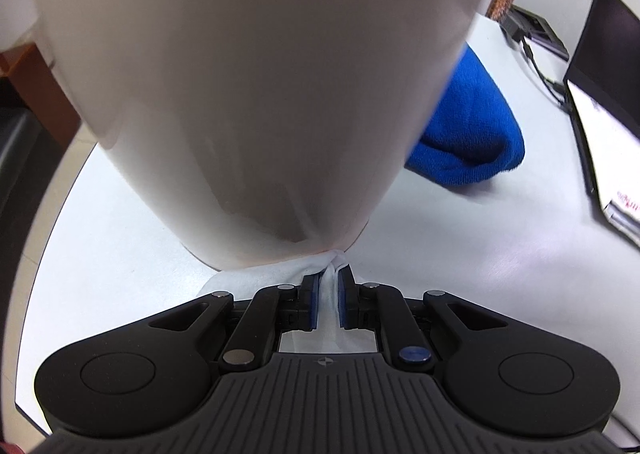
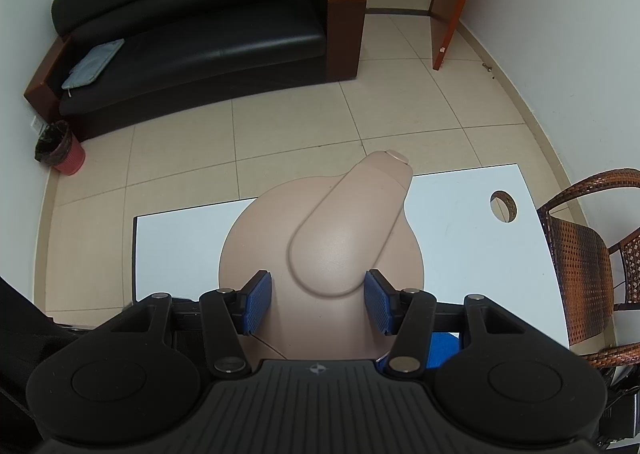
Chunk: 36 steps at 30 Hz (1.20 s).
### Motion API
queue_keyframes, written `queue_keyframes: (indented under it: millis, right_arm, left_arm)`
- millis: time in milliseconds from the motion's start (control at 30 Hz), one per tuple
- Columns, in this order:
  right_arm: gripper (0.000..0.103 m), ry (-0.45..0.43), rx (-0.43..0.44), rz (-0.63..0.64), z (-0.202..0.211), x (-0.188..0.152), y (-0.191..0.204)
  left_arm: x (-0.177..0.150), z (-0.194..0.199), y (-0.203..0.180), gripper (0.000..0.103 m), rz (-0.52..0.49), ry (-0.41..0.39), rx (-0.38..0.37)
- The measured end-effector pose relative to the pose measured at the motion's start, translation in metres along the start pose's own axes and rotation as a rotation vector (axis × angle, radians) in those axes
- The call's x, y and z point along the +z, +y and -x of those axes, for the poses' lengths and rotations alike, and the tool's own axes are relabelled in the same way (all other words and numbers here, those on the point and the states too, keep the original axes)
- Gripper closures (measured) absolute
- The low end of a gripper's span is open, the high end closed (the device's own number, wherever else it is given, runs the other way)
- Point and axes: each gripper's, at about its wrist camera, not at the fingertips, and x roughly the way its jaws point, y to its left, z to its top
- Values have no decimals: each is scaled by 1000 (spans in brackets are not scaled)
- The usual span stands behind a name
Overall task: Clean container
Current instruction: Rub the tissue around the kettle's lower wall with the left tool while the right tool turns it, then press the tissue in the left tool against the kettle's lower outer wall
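Pinching a white wipe point(image 1: 326, 294), the left tool point(image 1: 328, 304) presses it against the container point(image 1: 248, 94). The right tool point(image 2: 318, 304) clamps the container's lid end. Hard wiping could twist it loose onto the surface point(image 1: 460, 246).

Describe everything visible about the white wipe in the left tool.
The white wipe looks like thin, soft tissue or non-woven cloth, crumpled and bunched. The left tool is shut on it, blue pads pinching a fold. Its forward edge presses against the pale beige container, and part trails back under the fingers, above the white table.
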Motion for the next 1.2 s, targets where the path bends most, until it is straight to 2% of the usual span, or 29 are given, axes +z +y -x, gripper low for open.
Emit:
queue_keyframes:
  millis: [633, 900, 1100, 1200]
  right_arm:
    - [48, -3, 1, 4, 1, 2, -3]
    - [48, -3, 1, 2, 1, 3, -3]
    - [48, -5, 1, 0, 2, 5, -3]
    - [48, -5, 1, -1, 2, 5, -2]
  left_arm:
    - [22, 85, 10, 90, -44, -71, -39]
    - [32, 113, -1, 90, -97, -140, -26]
    - [27, 112, -9, 90, -189, -175, 3]
    - [23, 102, -13, 90, -218, -169, 23]
